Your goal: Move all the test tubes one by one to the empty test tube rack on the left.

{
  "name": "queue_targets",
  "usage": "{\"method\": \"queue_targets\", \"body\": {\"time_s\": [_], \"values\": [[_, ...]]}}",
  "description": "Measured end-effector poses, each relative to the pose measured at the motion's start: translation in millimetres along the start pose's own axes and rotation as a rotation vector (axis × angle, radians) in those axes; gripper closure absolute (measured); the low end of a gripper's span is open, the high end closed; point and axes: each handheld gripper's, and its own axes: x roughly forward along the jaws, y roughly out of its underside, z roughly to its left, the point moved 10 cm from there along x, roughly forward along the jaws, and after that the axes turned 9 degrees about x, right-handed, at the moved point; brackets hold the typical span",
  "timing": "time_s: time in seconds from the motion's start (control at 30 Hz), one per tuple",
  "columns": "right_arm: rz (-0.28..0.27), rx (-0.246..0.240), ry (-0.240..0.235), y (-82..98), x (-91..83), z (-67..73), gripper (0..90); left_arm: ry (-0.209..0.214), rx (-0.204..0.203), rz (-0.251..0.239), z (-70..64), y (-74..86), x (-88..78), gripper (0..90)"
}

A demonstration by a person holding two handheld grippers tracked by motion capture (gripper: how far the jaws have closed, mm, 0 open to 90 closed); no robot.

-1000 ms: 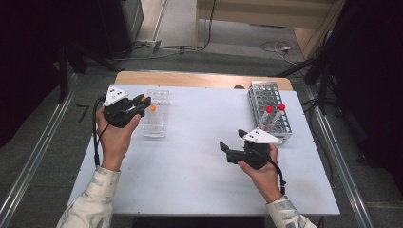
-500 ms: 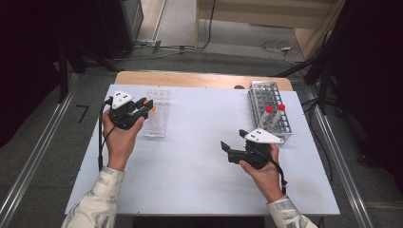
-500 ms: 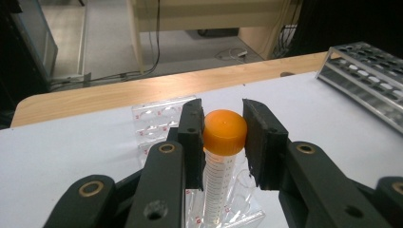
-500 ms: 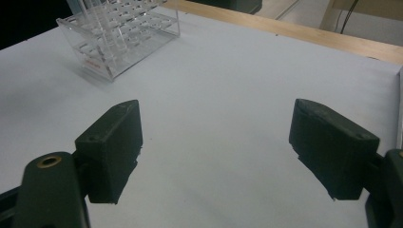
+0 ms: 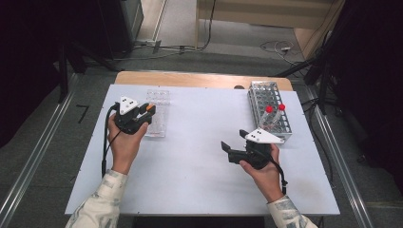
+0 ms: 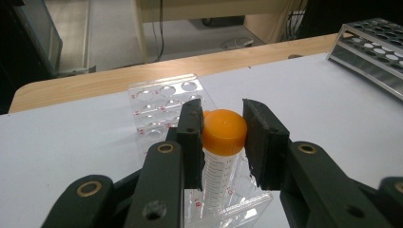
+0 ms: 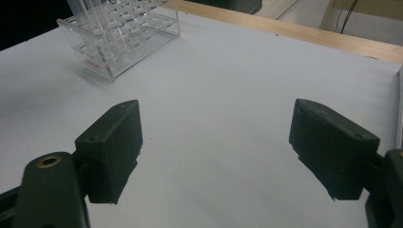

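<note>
My left gripper [image 5: 146,113] is shut on an orange-capped tube [image 6: 216,171], its pads pressing both sides of the orange cap [image 5: 150,108]. The graduated tube stands upright, and its lower part reaches into the near end of a clear plastic rack [image 6: 161,95] at the table's left [image 5: 158,121]. My right gripper [image 5: 234,141] hovers low over the bare white table [image 7: 214,95] at the right. Its jaws stand wide open with nothing between them [image 7: 214,142].
A metal wire rack [image 5: 271,95] stands at the back right and holds two red-capped tubes [image 5: 269,109]. Its corner appears in the left gripper view [image 6: 375,45]. The clear rack [image 7: 119,42] lies far from the right gripper. A wooden strip [image 5: 199,79] edges the table's far side.
The left hand has come down and slightly toward the near side with the orange-capped tube, which now sits lower at the clear rack. The right hand has kept still.
</note>
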Motion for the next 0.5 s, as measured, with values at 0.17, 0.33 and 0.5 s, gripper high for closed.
{"method": "queue_targets", "body": {"time_s": [0.17, 0.33, 0.5], "values": [[-0.001, -0.001, -0.002, 0.0, -0.3, 0.4, 16.8, -0.006, 0.004, -0.007, -0.5, -0.6, 1.1, 70.4], [-0.001, 0.001, -0.001, -0.2, -1.0, -0.3, 16.9, -0.008, 0.003, -0.002, -0.6, 1.0, 1.1, 69.9], [-0.003, 0.004, 0.0, -0.5, -1.5, -1.4, 16.9, -0.003, -0.004, 0.001, -1.4, 3.0, 0.2, 67.4]]}}
